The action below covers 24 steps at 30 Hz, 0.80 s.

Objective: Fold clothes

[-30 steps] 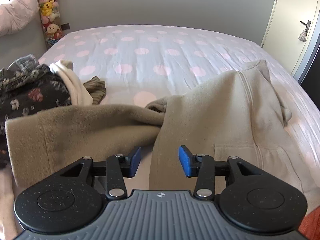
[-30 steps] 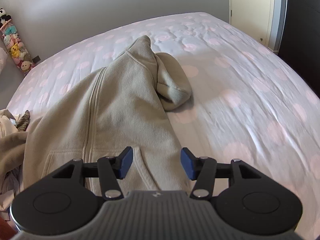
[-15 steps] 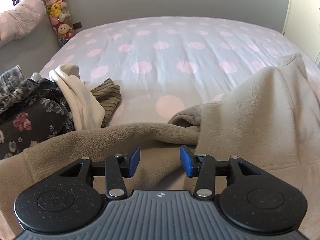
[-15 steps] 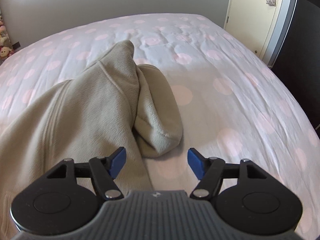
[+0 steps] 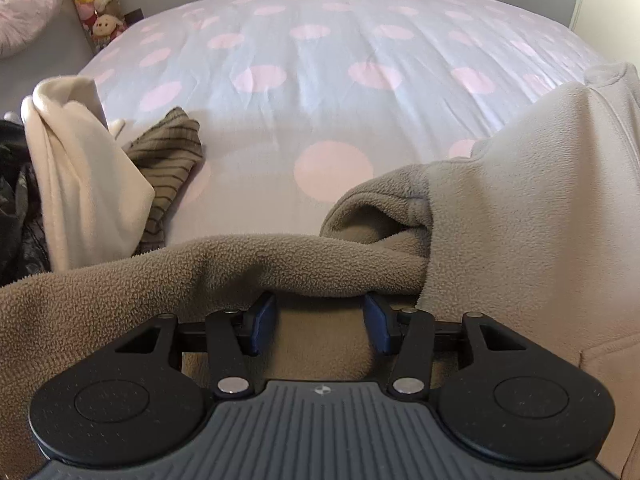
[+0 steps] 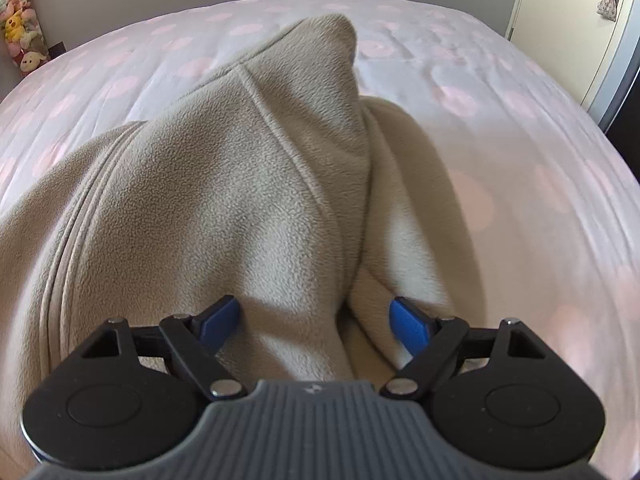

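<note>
Over the beige fleece jacket (image 6: pixel 224 200), both claws gape, just widened.

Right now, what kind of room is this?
Most likely a bedroom. A big bed with a pink-spotted cover fills the view, clothes lie on it, like the beige fleece jacket, and soft toys are stacked in the corner by the wall.
</note>
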Tool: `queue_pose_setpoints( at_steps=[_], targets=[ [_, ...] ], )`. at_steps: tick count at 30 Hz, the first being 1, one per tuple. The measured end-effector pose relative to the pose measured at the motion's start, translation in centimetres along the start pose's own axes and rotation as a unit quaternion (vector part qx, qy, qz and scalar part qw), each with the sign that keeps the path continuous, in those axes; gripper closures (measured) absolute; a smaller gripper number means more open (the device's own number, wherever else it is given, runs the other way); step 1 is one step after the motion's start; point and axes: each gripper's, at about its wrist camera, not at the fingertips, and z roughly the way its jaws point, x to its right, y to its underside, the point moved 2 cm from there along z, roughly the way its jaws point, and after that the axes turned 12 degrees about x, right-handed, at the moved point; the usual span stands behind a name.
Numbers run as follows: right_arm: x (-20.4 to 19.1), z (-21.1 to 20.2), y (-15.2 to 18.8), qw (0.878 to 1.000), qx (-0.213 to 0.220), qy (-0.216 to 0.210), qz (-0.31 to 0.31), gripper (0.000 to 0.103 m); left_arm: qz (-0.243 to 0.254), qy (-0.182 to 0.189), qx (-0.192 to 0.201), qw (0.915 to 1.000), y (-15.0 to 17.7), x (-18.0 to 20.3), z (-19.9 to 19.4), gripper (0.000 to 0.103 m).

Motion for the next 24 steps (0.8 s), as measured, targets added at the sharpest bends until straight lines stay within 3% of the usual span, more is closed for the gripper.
queue_pose_setpoints(
  at_steps=[2, 3, 5, 6, 8, 14, 24],
  targets=[
    [0.1, 0.5, 0.3, 1.0, -0.004, -0.013, 0.012, 0.027, -0.003, 0.0, -0.004, 1.0, 0.2, 0.0, 0.5, 0.057],
    [0.3, 0.6, 0.4, 0.999, -0.007, -0.025, 0.022, 0.043, -0.002, 0.0, -0.005, 1.0, 0.2, 0.0, 0.7, 0.057],
    [0.6, 0.2, 0.5, 0.998, -0.01, -0.048, 0.036, 0.058, 0.001, 0.001, -0.006, 1.0, 0.1, 0.0, 0.9, 0.057],
    [0.5, -0.2, 0.5, 0.998, -0.008, -0.048, 0.03, 0.071, 0.002, 0.001, -0.006, 1.0, 0.1, 0.1, 1.0, 0.057],
    [0.3, -1.0, 0.5, 0.999, -0.003, -0.048, 0.018, 0.08, 0.001, 0.003, -0.007, 1.0, 0.0, 0.0, 1.1, 0.057],
    [0.4, -4.7, 0.7, 0.998, 0.029, -0.06, 0.006, 0.083, 0.001, 0.017, -0.004, 0.9998, -0.4, -0.4, 0.9, 0.057],
    [-0.1, -11.0, 1.1, 0.99, 0.069, -0.122, 0.011, 0.084, 0.066, 0.022, 0.018, 0.9974, -3.2, 0.5, -0.6, 0.057]
  ],
)
